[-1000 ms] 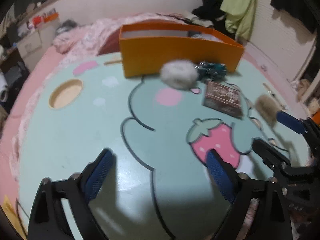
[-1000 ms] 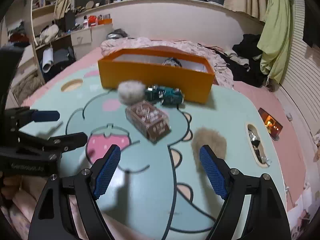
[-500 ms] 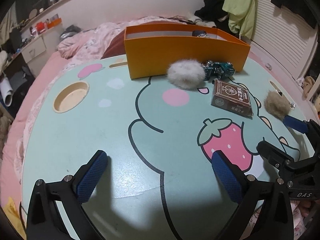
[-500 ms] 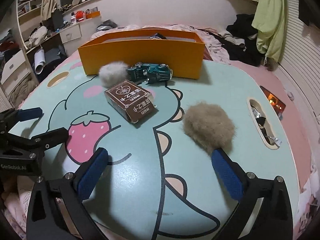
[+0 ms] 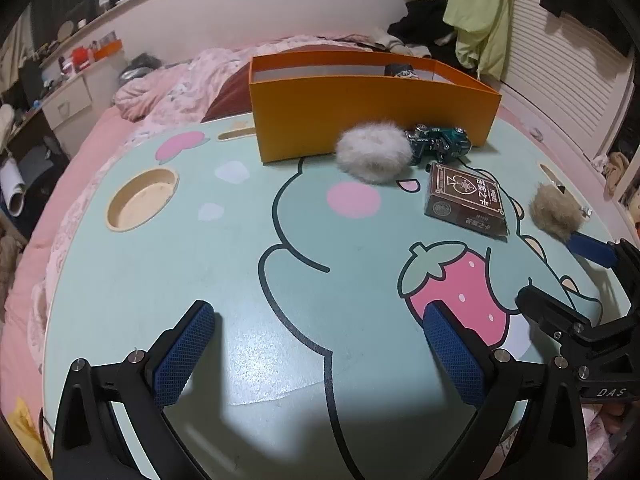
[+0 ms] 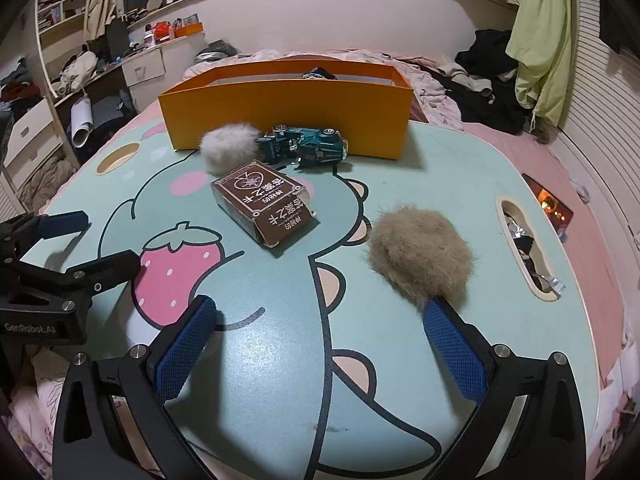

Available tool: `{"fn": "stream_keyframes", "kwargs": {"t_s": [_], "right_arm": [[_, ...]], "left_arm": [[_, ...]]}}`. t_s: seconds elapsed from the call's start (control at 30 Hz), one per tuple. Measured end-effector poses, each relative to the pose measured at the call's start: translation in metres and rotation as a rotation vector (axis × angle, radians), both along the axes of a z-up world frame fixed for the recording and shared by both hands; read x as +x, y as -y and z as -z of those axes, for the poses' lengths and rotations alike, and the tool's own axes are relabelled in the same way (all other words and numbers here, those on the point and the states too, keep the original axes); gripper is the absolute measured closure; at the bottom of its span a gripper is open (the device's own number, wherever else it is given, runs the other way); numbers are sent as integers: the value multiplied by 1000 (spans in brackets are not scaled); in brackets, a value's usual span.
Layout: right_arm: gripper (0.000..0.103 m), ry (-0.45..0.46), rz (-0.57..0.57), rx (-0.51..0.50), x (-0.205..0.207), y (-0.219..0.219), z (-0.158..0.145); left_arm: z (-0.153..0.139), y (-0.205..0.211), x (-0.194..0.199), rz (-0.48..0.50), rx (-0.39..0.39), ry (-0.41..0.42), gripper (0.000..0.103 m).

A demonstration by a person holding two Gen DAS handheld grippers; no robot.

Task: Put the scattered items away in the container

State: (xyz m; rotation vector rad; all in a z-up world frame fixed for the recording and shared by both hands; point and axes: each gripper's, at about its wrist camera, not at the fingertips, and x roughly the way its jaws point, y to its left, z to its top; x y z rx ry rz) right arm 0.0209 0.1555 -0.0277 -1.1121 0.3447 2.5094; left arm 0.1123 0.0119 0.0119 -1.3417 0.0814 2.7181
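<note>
- My right claw (image 6: 320,340) gapes wide, empty; its right pad touches the brown pompom (image 6: 420,256).
- I should centre both pads round that fluff, then squeeze gently.
- My left claw (image 5: 316,344) hangs wide, idle.
- The orange box (image 6: 288,116) waits beyond.

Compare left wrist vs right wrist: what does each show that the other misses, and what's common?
Left wrist only: the pink cloud mark near the table's far left edge, and a slot beside the box's left end.

Right wrist only: the elongated slot on the table's right, with crumpled foil and dark bits in it.

Both: orange box, white pom-pom, teal toy car, brown card box, tan pom-pom, round recess. The left gripper and right gripper are both open and empty.
</note>
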Motion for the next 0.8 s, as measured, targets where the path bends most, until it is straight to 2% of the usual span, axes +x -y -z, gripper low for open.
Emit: {"fn": "stream_keyframes", "kwargs": {"t_s": [0.8], "right_arm": [[0,1,-2,2,-1,2,0]], "left_arm": [[0,0,-1,1,2,-3,0]]}}
